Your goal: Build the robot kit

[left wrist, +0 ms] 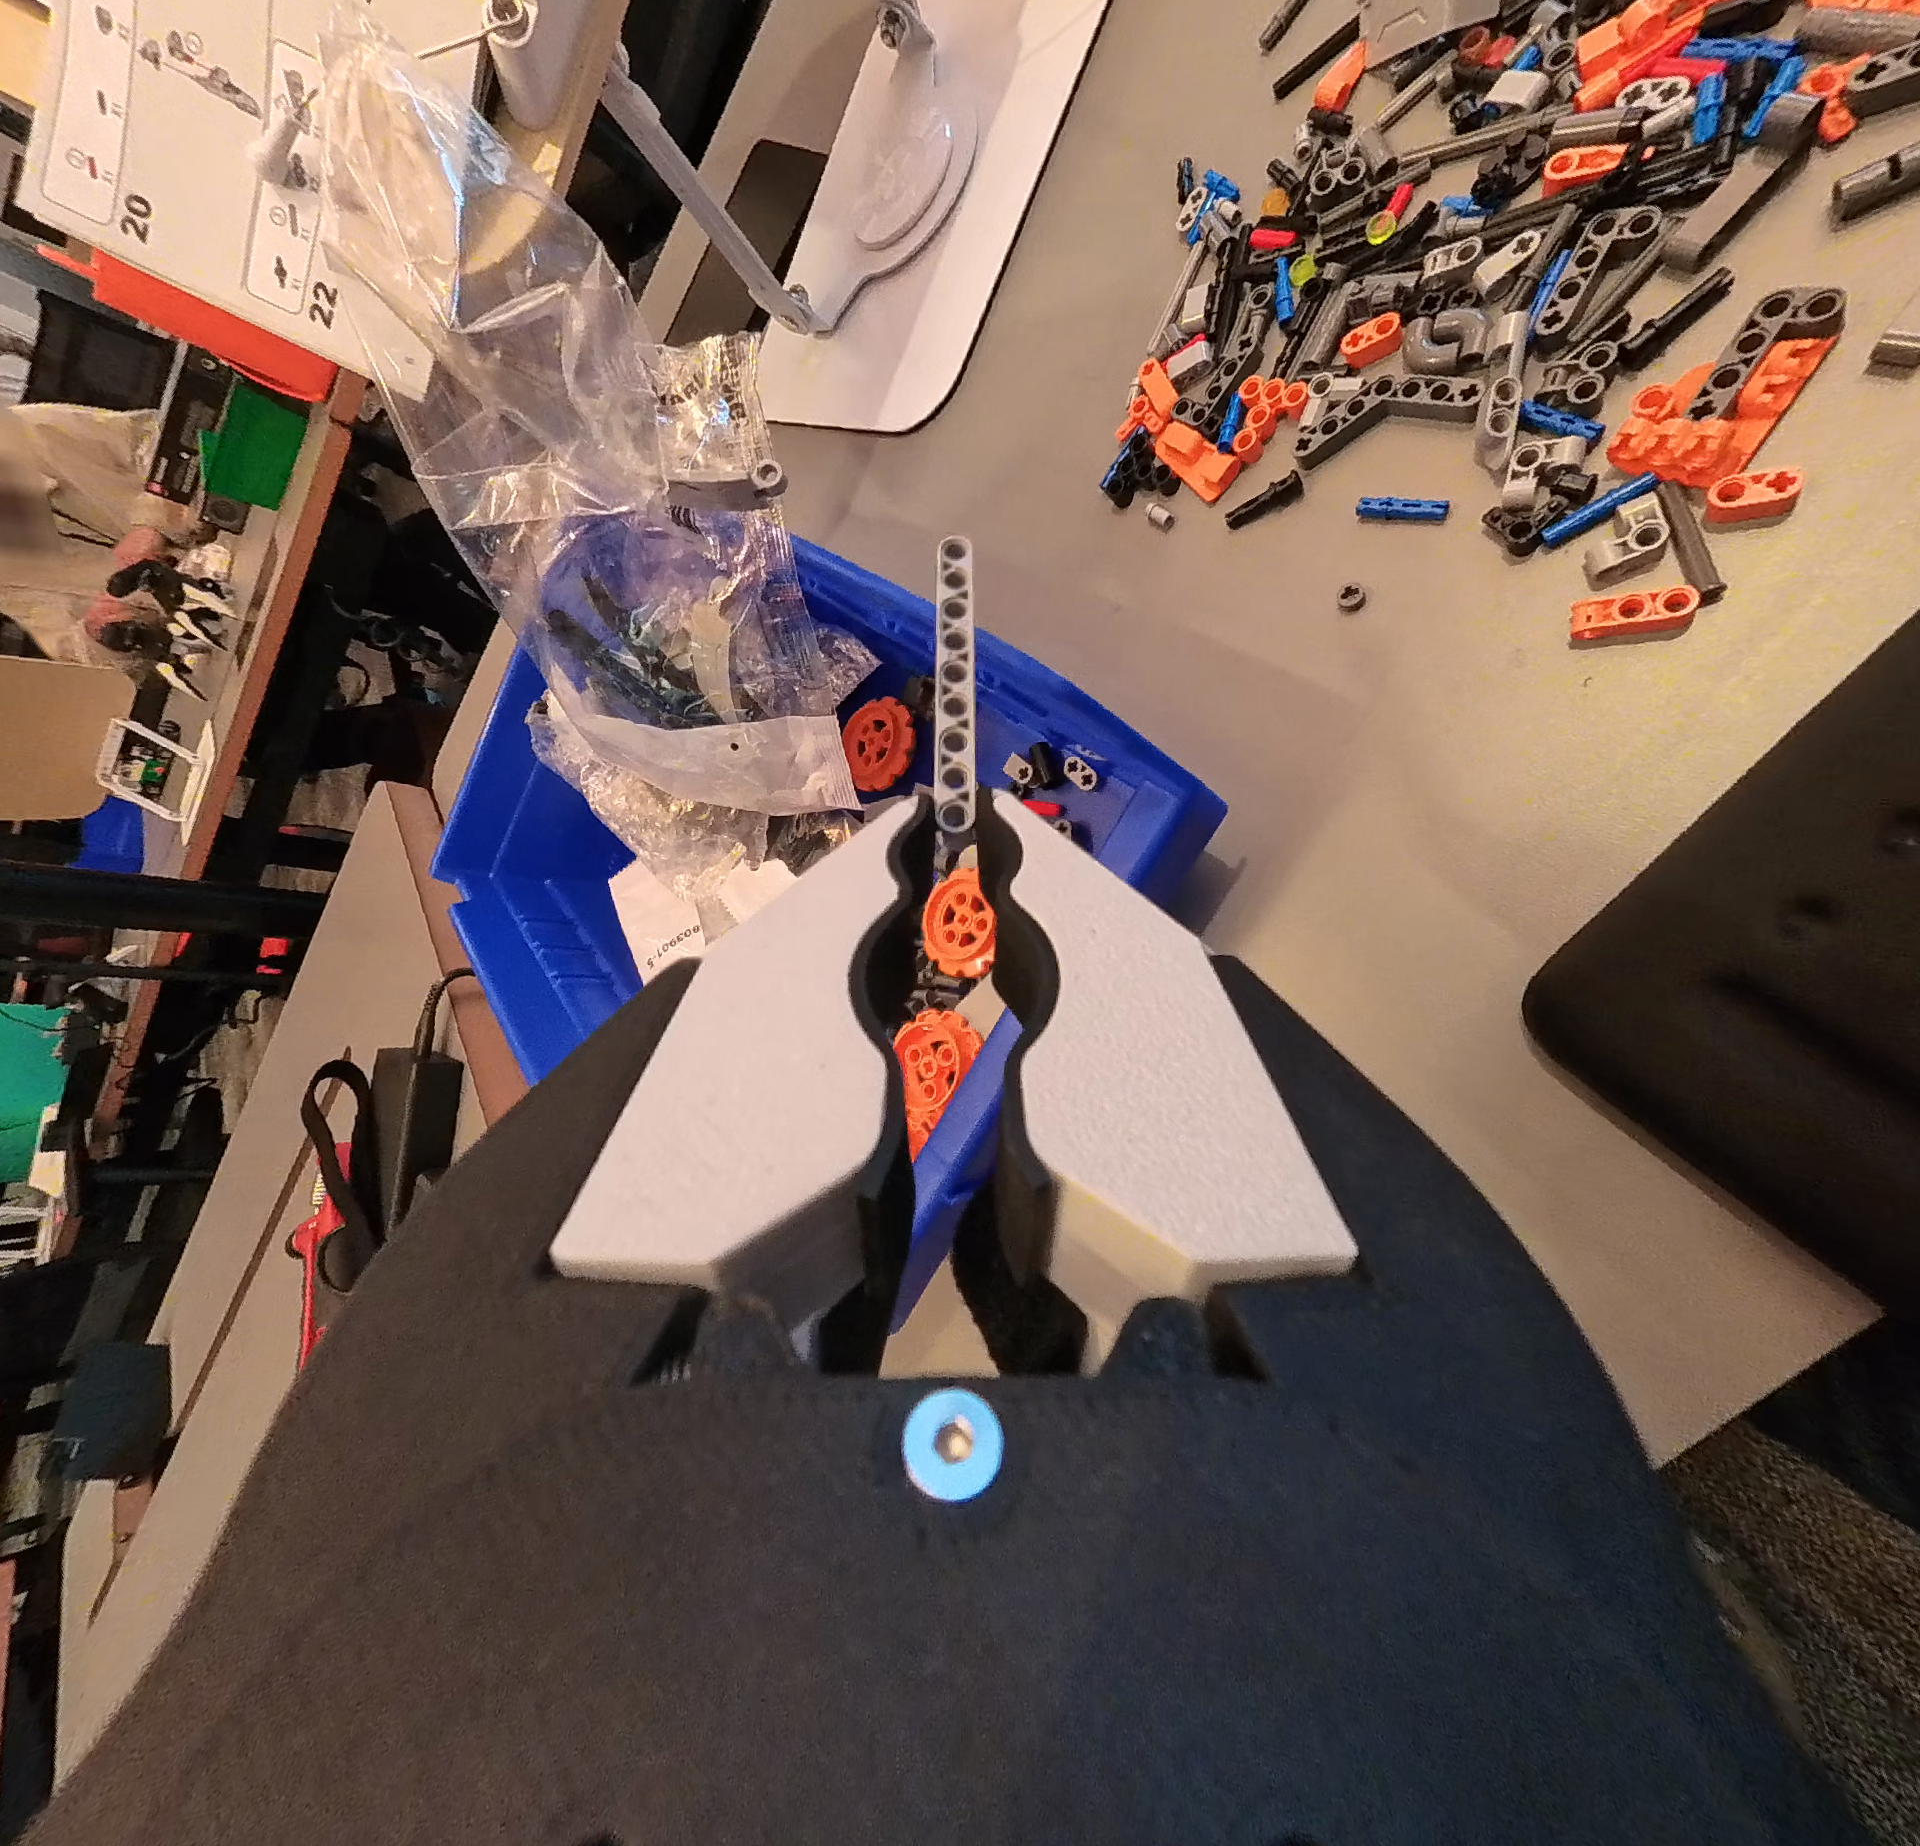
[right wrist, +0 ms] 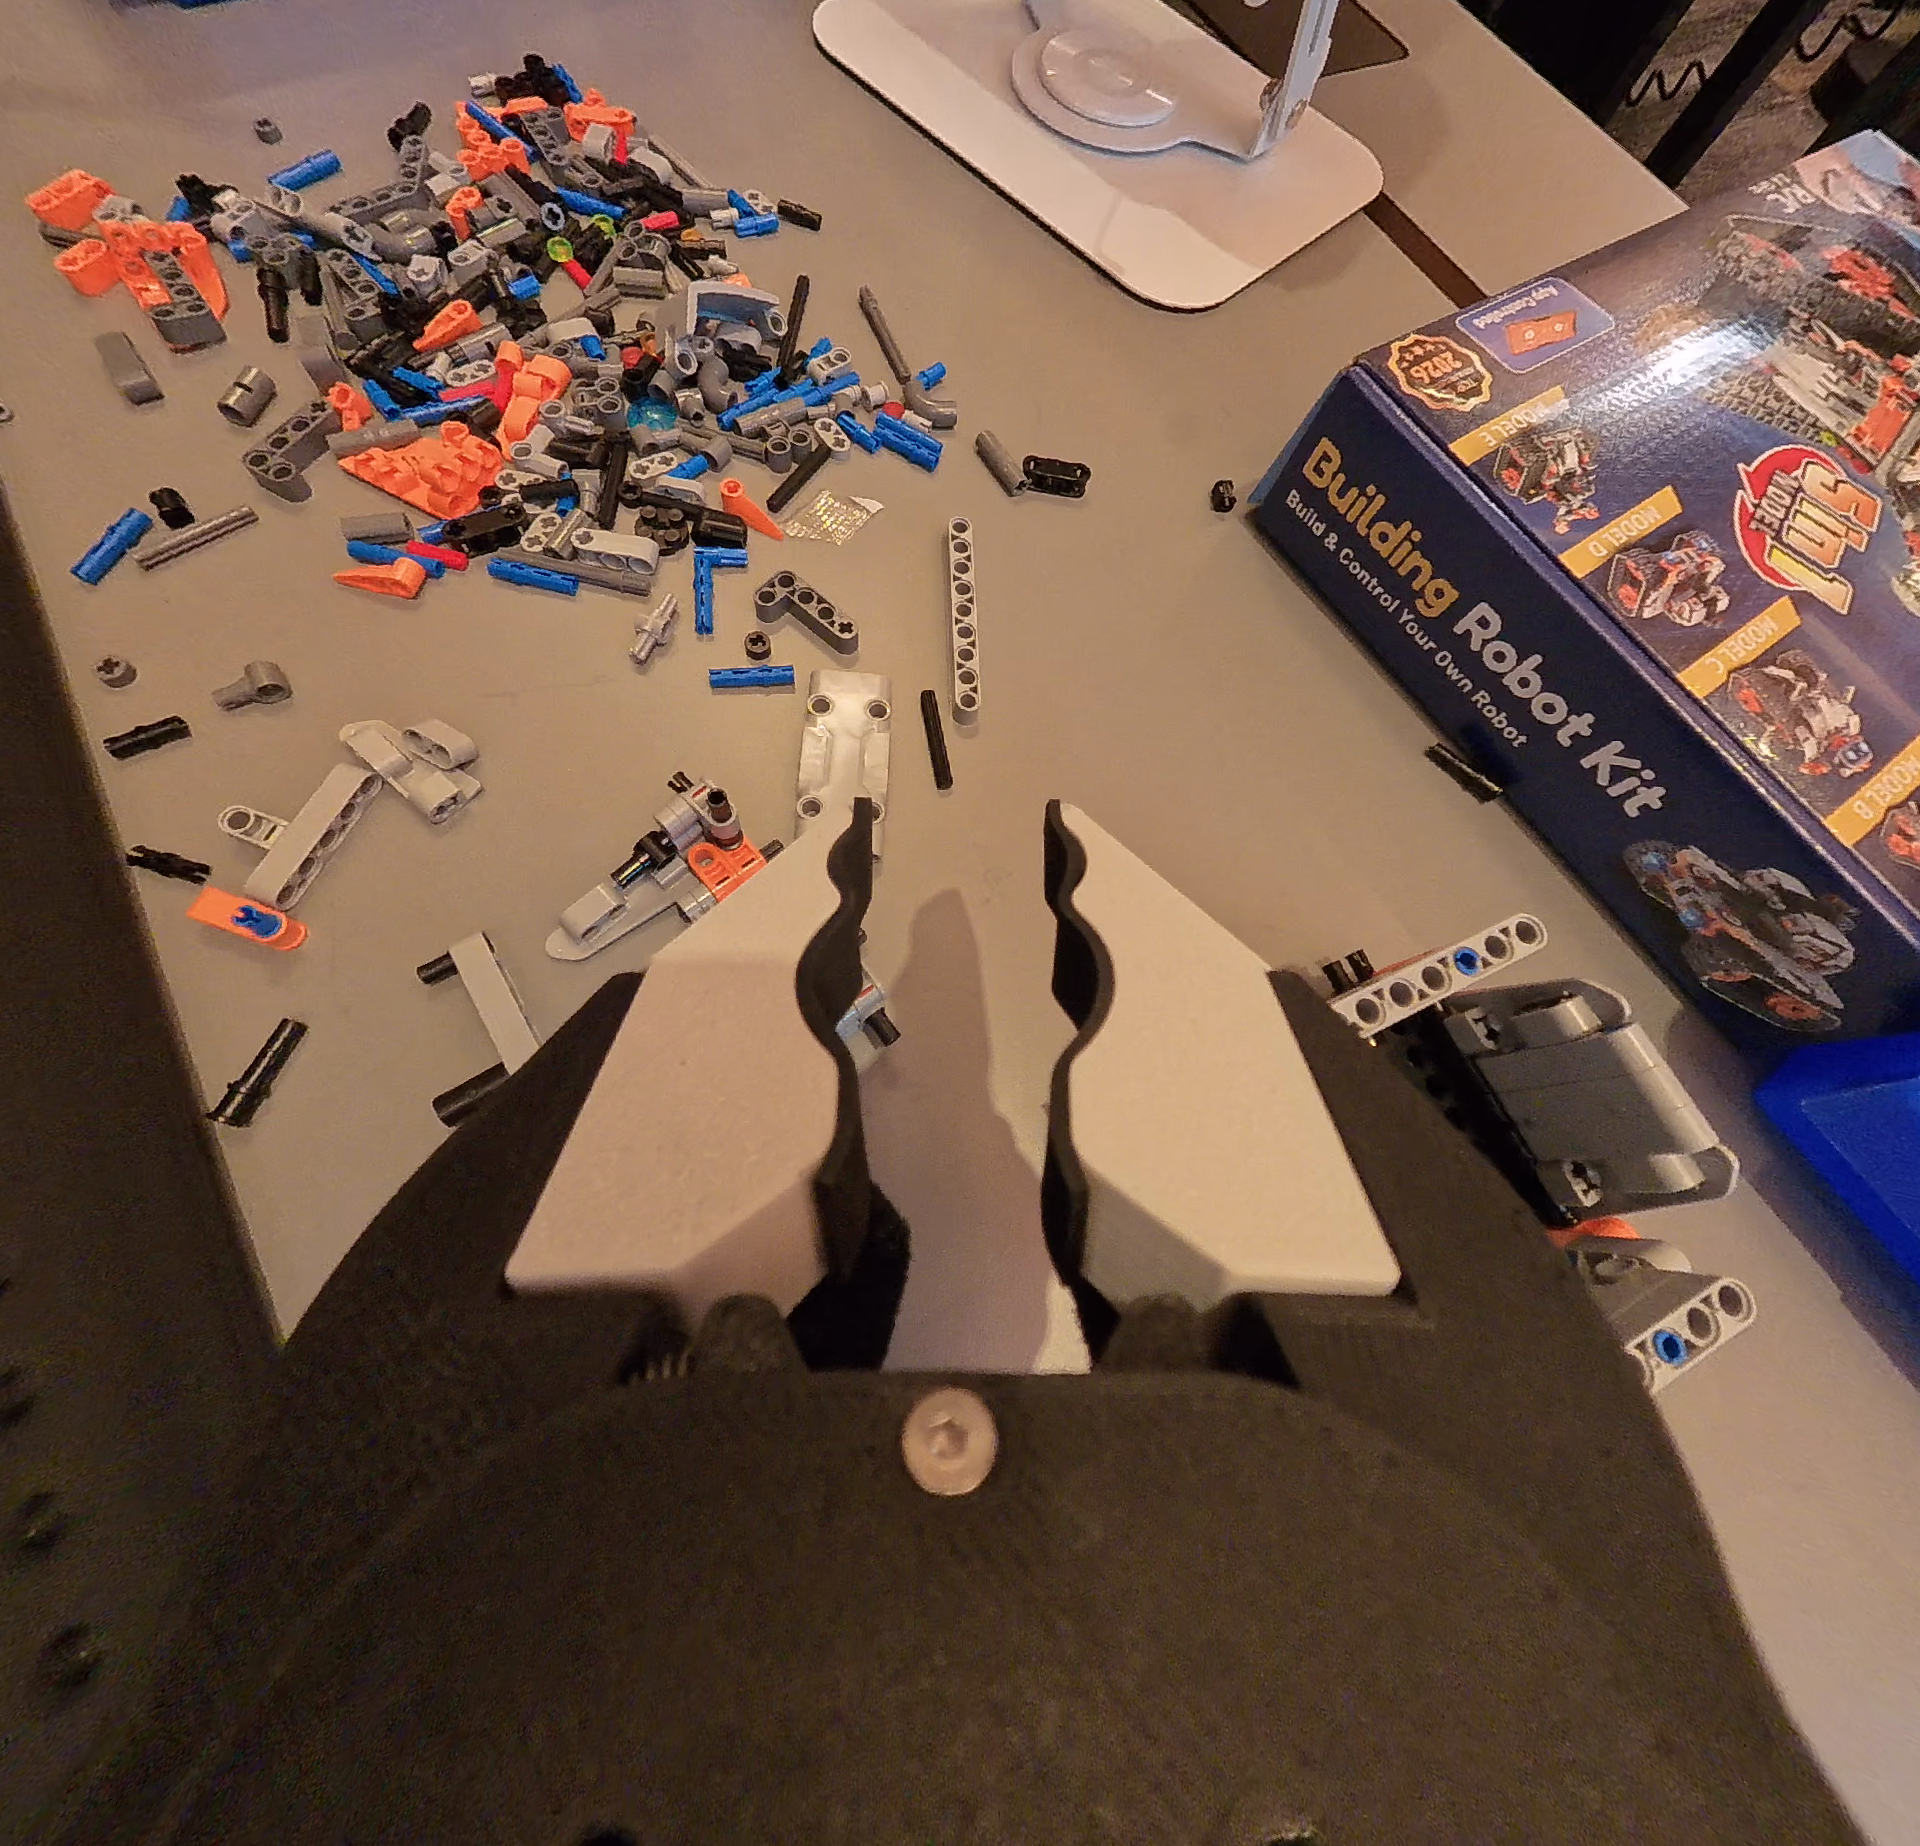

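Presently we note our left gripper pinched nearly closed on one end of a long light-grey beam — a slim strip with a row of round holes, standing out straight beyond the fingertips, above a blue bin. Orange gear wheels and crumpled clear plastic bags lie in the bin.

Our right gripper hangs empty, jaws parted, above the grey table. A similar holed grey beam lies flat just ahead, beside a short black pin. Loose parts are heaped well beyond; a small half-built grey assembly sits at right, near the printed kit box — most pieces are unjoined.
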